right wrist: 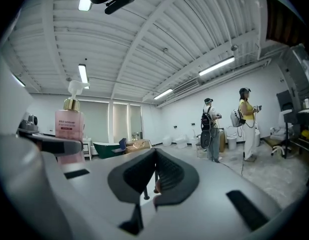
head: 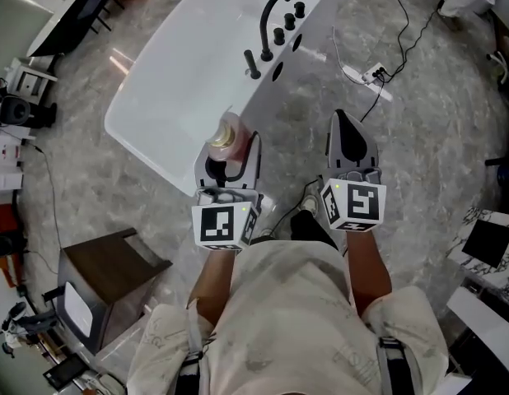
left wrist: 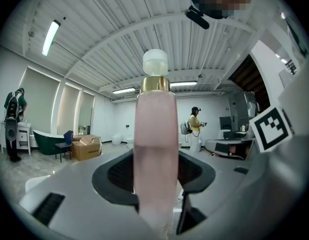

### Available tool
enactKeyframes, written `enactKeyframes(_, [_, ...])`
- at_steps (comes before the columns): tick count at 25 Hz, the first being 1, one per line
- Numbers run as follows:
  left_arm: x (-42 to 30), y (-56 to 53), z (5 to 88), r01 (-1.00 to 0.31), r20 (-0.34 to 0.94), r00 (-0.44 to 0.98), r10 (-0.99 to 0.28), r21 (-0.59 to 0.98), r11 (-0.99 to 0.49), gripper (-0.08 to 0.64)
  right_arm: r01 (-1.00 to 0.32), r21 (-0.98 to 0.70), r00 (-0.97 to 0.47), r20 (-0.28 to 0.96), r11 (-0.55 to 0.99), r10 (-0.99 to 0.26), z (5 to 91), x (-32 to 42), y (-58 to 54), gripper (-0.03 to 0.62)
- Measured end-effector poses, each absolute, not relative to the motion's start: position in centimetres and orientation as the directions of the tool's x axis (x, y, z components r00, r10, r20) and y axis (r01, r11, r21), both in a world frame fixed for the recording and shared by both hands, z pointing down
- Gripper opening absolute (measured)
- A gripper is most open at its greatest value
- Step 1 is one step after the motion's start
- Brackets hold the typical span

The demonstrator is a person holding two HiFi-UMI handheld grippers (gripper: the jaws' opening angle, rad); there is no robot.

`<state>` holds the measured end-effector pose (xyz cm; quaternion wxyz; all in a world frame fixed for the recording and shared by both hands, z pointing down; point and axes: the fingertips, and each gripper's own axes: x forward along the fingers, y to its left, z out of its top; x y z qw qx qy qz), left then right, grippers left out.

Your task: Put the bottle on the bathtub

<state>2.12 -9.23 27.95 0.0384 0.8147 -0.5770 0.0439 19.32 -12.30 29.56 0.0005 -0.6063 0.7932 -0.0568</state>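
A pink bottle (head: 225,141) with a gold collar and a white pump top stands upright between the jaws of my left gripper (head: 228,153), which is shut on its body. In the left gripper view the bottle (left wrist: 154,154) fills the middle, with the pads pressed against both its sides. It hangs just off the near rim of the white bathtub (head: 189,72). My right gripper (head: 351,130) is over the floor to the right, shut with nothing in it. From the right gripper view (right wrist: 153,171) the bottle (right wrist: 69,129) shows at the left.
Black faucet fittings (head: 275,27) stand on the tub's right rim. A power strip (head: 370,74) with cables lies on the marble floor beyond my right gripper. A dark wooden stool (head: 110,266) is at the lower left. Two people (right wrist: 247,121) stand far off.
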Motion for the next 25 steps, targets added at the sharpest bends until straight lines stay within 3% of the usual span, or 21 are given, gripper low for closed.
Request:
enactKeyframes(10, [4.7, -10.8, 28.8, -0.973, 0.146, 0.231, -0.962, 0.028, -0.229, 0.222, -0.942, -0.152, -0.308, 0.049, 0.298, -0.950, 30.7, 23.7, -16.1, -0.011])
enactKeyframes(25, [-1.7, -16.1, 30.2, -0.987, 0.127, 0.153, -0.980, 0.070, -0.145, 0.222, -0.915, -0.090, -0.400, 0.073, 0.394, -0.913, 31.5, 16.6, -21.3, -0.011])
